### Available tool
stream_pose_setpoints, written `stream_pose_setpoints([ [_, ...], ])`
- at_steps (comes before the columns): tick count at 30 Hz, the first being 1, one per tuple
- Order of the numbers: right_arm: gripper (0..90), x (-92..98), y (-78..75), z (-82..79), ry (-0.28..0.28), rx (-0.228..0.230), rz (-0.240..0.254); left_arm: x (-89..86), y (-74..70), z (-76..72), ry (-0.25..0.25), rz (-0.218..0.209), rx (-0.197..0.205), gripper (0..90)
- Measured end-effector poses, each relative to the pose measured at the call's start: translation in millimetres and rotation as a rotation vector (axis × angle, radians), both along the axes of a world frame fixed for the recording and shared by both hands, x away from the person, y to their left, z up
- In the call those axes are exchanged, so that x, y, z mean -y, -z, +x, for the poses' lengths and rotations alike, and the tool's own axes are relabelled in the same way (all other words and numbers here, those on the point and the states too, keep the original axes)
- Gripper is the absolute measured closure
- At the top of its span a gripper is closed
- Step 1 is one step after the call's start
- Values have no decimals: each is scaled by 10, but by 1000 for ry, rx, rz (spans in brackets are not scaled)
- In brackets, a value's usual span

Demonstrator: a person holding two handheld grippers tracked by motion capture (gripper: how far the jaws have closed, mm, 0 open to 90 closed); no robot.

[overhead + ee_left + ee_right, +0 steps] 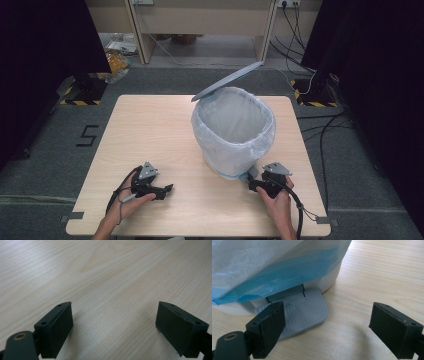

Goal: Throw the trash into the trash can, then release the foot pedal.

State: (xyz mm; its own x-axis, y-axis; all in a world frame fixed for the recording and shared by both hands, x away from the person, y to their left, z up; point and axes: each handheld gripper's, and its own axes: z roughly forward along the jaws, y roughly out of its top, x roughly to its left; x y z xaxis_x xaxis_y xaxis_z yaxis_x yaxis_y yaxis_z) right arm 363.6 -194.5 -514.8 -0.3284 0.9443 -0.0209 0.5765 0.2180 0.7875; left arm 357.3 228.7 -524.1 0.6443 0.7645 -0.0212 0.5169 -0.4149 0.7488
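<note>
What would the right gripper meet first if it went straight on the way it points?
Probably the grey ribbed plastic foot pedal of the white lined pedal bin, lying just ahead of the right gripper; depth is uncertain.

Lab recording bay: black curtains (45, 40), hazard-taped stands (80, 95), floor cables (320, 125).

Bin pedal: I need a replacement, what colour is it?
Grey, ribbed pedal, clearest in the right gripper view.

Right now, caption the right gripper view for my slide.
Open right gripper poised at the grey foot pedal of a white pedal bin lined with a blue-edged bag.
</note>
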Motion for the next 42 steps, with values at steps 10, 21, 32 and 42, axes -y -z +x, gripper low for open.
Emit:
stream_pose_setpoints([
  [10,133,1,0,2,0,-4,5,7,5,5,3,-1,4,120],
  [21,133,8,-1,7,-3,-4,5,7,4,5,2,0,3,119],
  [32,133,6,-1,6,-4,-4,4,12,5,6,0,-2,1,116],
  [42,135,1,-3,2,-3,1,-2,13,5,6,0,-1,1,113],
])
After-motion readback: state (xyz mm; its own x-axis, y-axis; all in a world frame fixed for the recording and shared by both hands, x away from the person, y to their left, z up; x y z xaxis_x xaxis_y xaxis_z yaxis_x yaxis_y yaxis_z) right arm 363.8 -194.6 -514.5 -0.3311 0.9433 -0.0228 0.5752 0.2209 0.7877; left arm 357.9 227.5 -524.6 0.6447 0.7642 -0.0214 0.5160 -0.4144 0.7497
